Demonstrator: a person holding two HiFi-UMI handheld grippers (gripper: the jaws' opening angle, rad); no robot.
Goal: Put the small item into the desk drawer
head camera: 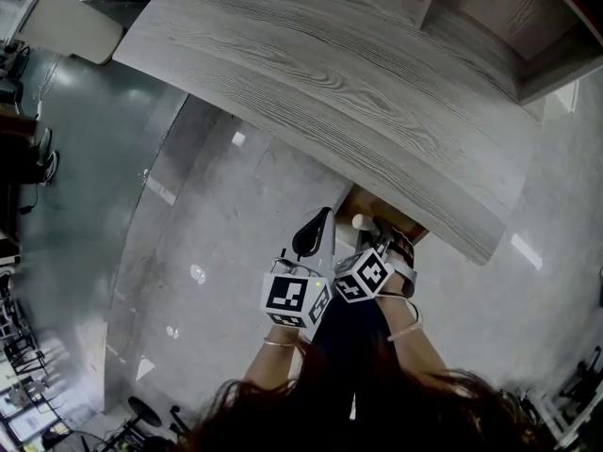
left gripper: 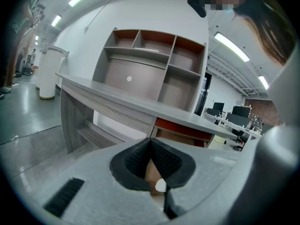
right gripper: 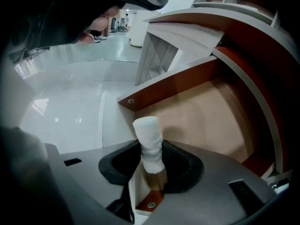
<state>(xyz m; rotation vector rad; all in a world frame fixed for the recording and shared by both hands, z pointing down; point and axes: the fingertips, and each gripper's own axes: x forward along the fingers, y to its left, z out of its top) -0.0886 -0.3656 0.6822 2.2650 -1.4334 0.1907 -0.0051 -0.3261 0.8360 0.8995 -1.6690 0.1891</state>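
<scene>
right claw (right gripper: 151, 165): clamped on upright white roll (right gripper: 148, 137) | roll: above open drawer (right gripper: 206, 111) corner, under desk (head camera: 330, 83) | left claw (left gripper: 150, 144): pinched together, empty, 9 o'clock of right

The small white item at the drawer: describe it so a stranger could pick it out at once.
Find the grey wood-grain desk, then the open drawer with red-brown walls beneath its top. Over that drawer, the tongs of the right gripper clamp a stubby white roll standing upright. It is the only white, rough-surfaced thing against the drawer's reddish walls and pale floor.
</scene>
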